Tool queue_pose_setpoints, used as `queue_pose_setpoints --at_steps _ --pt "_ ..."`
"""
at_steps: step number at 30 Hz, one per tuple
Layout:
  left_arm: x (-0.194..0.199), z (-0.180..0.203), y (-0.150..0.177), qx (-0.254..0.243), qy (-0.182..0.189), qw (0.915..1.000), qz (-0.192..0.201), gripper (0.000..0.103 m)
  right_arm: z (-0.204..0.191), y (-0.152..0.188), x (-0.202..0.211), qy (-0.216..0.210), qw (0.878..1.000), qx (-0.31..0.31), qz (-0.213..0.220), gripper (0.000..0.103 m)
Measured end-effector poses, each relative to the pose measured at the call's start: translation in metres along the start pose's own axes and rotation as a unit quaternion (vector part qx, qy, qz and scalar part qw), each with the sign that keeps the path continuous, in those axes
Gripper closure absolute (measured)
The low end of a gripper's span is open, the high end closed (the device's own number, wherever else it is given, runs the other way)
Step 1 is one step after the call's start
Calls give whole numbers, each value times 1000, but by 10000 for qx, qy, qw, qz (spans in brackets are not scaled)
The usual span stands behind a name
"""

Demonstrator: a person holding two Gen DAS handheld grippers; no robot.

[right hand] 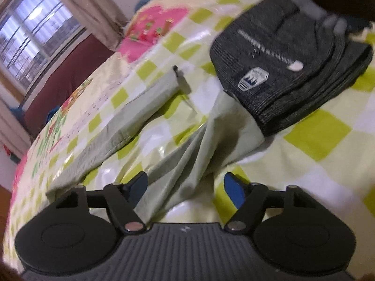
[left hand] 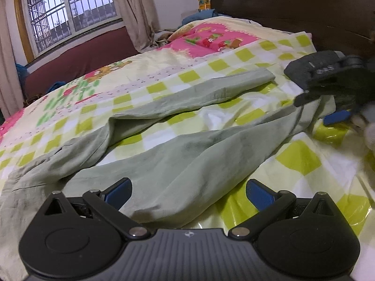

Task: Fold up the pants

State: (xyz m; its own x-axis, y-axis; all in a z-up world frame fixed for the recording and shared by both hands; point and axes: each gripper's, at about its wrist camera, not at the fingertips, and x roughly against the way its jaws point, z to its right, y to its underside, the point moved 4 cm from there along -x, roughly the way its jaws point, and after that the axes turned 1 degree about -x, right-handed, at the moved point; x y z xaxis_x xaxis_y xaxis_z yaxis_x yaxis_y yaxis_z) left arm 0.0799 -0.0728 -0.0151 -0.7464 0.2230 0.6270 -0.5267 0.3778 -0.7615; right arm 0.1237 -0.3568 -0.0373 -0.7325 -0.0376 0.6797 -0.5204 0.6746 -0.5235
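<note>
Between the right tool's (right hand: 185,186) half-spread blue pads runs the near leg of the pants (right hand: 187,154), ungripped, lengthwise away; left tool (left hand: 188,192) gapes empty.

Black claw (left hand: 188,193), blue pads (left hand: 259,193)

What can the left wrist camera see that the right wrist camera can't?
Only the left wrist view shows the dark headboard and the right tool reaching over one pant leg's end.

Only the right wrist view shows the folded dark grey shorts with their zip and badge.

Both show the light green pants spread on the checked bedspread, and the barred window.
</note>
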Motion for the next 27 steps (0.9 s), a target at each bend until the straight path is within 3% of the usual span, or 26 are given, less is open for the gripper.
queue_pose_setpoints --at_steps 1,3,4,7,12,14,16,18,19,22,27 --pt "-1 0 0 -13 22 10000 2 0 0 -3 -6 21 10000 -45 -17 46" --pt "-4 1 0 -53 47 10000 5 0 5 -9 -19 135 9996 -212 -89 93" --pt "-5 1 0 -79 47 10000 -3 0 10 -13 -26 178 9989 -381 -209 100" --pt "-11 -1 -3 -140 64 9999 -37 0 9 -23 -22 -53 9982 -565 -208 99" --pt "3 -9 -17 4 235 9995 209 0 -13 -50 62 -1062 9915 -101 739 100" --pt "12 -8 -18 117 446 9985 298 0 -5 -51 92 -1210 9869 16 1063 99" --pt "15 -3 -11 214 779 9965 235 0 14 -40 98 -909 9912 195 947 94" --pt "10 8 2 90 1013 9948 -53 0 38 -23 82 -23 9983 324 475 71" --pt "7 14 10 -65 1052 9942 -224 0 51 -13 76 377 9985 313 262 72" --pt "9 24 22 -437 1107 9922 -375 0 69 4 76 405 9991 116 59 71" --pt "17 21 23 -504 1058 9926 -315 0 61 2 71 241 9996 -5 155 56"
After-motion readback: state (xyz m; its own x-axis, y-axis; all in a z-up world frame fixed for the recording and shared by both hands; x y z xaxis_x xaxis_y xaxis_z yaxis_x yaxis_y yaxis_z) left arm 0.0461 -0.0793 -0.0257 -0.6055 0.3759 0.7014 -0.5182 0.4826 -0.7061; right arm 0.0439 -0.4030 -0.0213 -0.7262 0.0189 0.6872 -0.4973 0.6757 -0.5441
